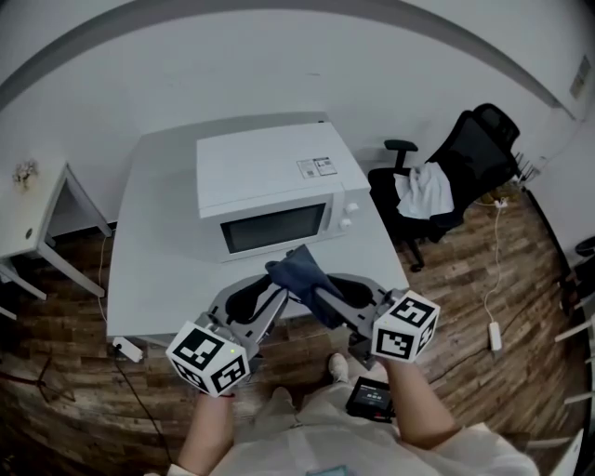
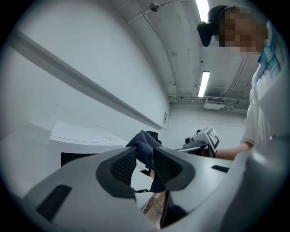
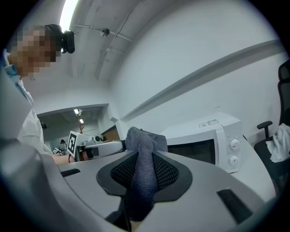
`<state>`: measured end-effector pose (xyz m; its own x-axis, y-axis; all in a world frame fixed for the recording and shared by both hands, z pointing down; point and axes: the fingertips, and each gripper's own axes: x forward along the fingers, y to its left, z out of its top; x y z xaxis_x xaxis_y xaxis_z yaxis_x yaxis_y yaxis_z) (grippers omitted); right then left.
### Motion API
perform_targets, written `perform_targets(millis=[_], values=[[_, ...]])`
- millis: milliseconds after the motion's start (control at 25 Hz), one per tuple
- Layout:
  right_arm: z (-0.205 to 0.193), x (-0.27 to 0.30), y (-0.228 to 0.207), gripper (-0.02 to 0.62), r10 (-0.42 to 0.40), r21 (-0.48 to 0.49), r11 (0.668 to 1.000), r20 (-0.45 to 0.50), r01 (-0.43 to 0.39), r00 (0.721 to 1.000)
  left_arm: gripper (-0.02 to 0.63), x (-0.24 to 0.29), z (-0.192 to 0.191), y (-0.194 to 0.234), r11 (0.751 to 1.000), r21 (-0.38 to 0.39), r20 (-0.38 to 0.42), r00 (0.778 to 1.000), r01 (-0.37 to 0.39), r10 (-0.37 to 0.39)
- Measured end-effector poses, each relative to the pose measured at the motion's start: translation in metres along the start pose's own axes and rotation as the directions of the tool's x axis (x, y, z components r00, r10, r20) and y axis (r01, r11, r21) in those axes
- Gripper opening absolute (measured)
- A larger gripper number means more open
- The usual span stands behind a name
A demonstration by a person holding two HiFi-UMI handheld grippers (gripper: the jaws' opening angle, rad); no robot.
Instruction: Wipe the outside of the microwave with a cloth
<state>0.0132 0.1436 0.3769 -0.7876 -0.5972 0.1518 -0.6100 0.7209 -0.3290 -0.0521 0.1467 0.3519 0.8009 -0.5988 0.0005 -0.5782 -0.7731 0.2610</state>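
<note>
Right gripper view shows our right hand-held gripper clenched on the cloth, while the left hand-held gripper nips a fold at its tips. We should bunch the cloth into one firm pad, then press it flat on the microwave just ahead on the counter. Its door is shut, and we cannot see any contents behind the dark window.

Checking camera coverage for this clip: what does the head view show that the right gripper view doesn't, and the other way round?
Only the head view: the side table and the power strip on the floor. Only the right gripper view: the ceiling light, and close up, the right claw with its pads shut on the cloth. Both: the microwave, the office chair and the left claw.
</note>
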Motion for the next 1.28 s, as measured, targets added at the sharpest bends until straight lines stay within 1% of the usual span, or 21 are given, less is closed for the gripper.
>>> perform_targets(millis=[400, 520, 680, 880, 1080, 1200, 1280], values=[[0.001, 0.004, -0.01, 0.106, -0.023, 0.012, 1.0, -0.006, 0.023, 1.0, 0.118, 0.006, 0.0, 0.008, 1.0, -0.027, 0.01, 1.0, 0.003, -0.003], [0.01, 0.006, -0.018, 0.106, -0.039, 0.004, 0.999, -0.006, 0.039, 0.999, 0.118, 0.01, 0.003, 0.012, 0.999, -0.046, 0.021, 1.0, -0.001, 0.002], [0.028, 0.011, -0.039, 0.106, -0.063, -0.005, 0.998, -0.008, 0.063, 0.998, 0.118, 0.023, 0.007, 0.014, 0.999, -0.04, 0.03, 1.0, 0.011, -0.01], [0.056, 0.019, -0.083, 0.106, -0.11, -0.007, 0.994, 0.002, 0.11, 0.994, 0.118, 0.044, 0.013, 0.028, 0.999, -0.039, 0.035, 0.999, 0.02, -0.019], [0.098, 0.044, -0.153, 0.106, -0.168, 0.023, 0.986, 0.017, 0.167, 0.986, 0.118, 0.085, 0.03, 0.055, 0.999, -0.029, 0.012, 1.0, 0.024, -0.024], [0.113, 0.051, -0.186, 0.106, -0.242, 0.029, 0.97, 0.004, 0.242, 0.97, 0.118, 0.095, 0.043, 0.058, 0.999, -0.022, 0.032, 0.999, 0.034, -0.033], [0.116, 0.056, -0.203, 0.106, -0.305, 0.015, 0.952, -0.01, 0.305, 0.952, 0.118, 0.091, 0.05, 0.059, 0.999, -0.016, 0.062, 0.998, 0.027, -0.026]])
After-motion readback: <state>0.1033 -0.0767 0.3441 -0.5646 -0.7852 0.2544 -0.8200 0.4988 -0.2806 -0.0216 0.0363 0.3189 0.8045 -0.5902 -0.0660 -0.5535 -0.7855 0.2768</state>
